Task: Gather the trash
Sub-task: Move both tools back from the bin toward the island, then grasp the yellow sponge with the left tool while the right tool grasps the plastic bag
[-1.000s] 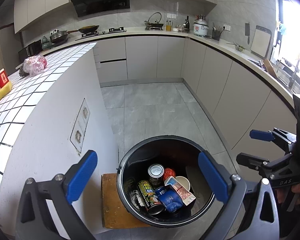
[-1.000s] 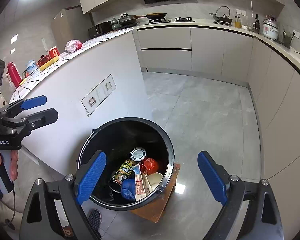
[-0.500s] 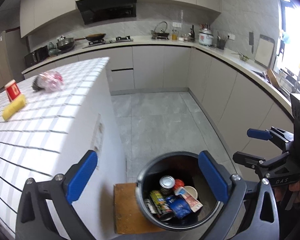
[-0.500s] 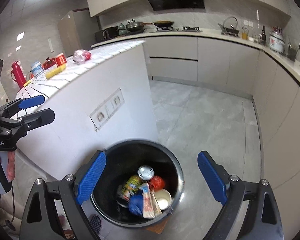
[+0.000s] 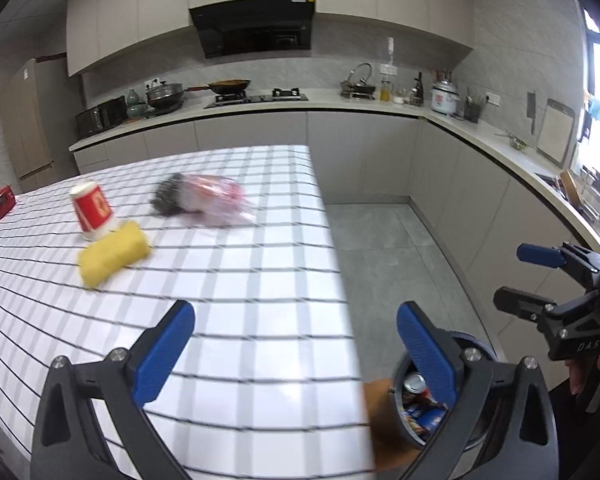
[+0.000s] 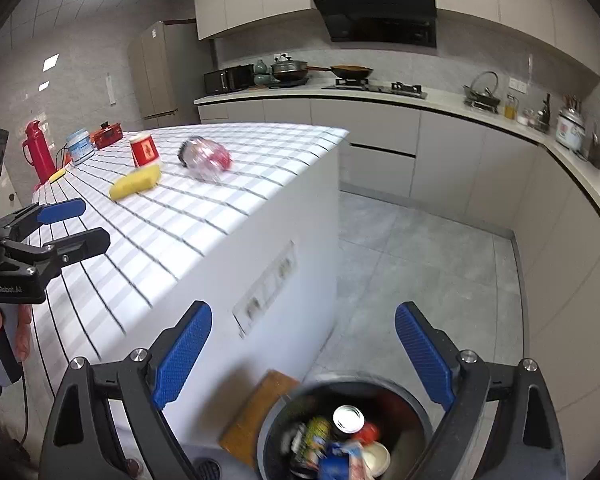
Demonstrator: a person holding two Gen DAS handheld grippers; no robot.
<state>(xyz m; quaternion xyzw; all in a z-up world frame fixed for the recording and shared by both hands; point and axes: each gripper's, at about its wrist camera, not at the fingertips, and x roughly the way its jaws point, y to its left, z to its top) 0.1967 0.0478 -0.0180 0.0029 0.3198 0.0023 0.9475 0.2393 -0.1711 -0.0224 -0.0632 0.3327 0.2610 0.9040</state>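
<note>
Three bits of trash wait on the tiled counter; both tongs hang spread and empty.

Judging by the filled bin [image 6: 340, 432] at the bottom of the right view, the step in hand is fetching more. In the left view, the tiled island [image 5: 260, 288] fills the middle; the plastic bag [image 5: 204, 200], yellow packet [image 5: 112, 254] and red paper cup [image 5: 92, 212] lie upper left, well beyond the left gripper [image 5: 296, 348]. The right gripper [image 6: 304, 348] hovers above the bin. Next: reach forward, close on one.

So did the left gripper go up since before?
Yes. The left gripper rose: a second ago it looked down into the trash bin, now low at the frame's bottom, and it looks across the tiled counter.
</note>
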